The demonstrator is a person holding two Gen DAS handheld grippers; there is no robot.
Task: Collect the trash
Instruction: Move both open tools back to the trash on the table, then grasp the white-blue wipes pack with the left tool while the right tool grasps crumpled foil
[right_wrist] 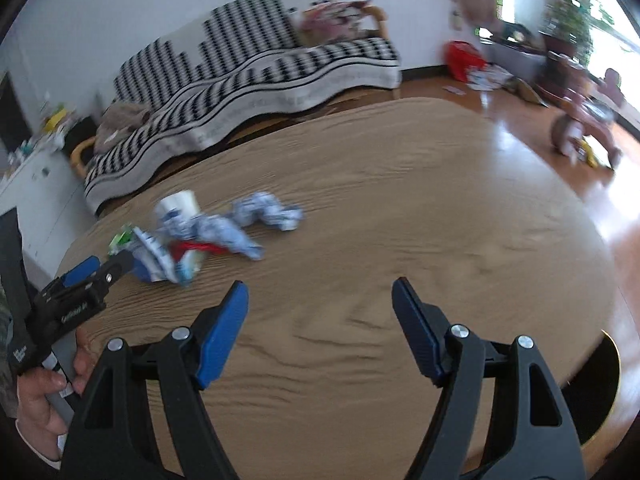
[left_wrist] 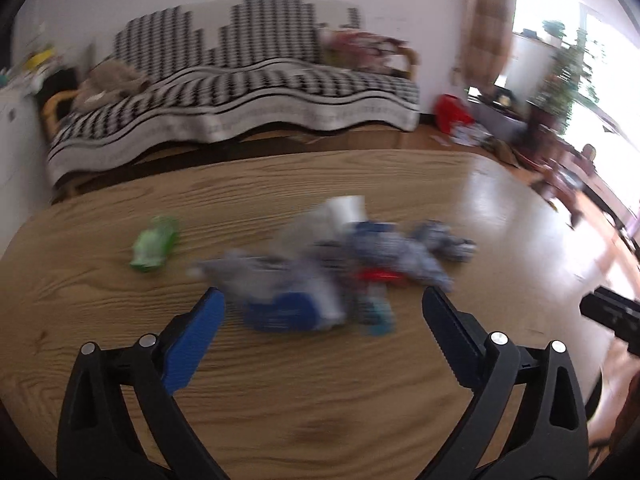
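Observation:
A blurred heap of trash (left_wrist: 340, 264) lies on the round wooden table (left_wrist: 280, 380): blue-and-white crumpled wrappers, a white paper cup (left_wrist: 348, 210), a red scrap (left_wrist: 378, 276). A green wrapper (left_wrist: 154, 246) lies apart to its left. My left gripper (left_wrist: 324, 300) stands wide open just short of the heap, nothing between its fingers. In the right wrist view the same heap (right_wrist: 208, 236) sits at the table's left. My right gripper (right_wrist: 320, 292) is open over bare wood to the right of the heap. A hand holds the left gripper (right_wrist: 96, 270) at that view's left edge.
A sofa (left_wrist: 240, 92) with a black-and-white cover stands beyond the table. A red bag (left_wrist: 452, 114) and clutter lie on the floor at the right, near a bright window and plants. A white cabinet (right_wrist: 36, 192) stands at the left.

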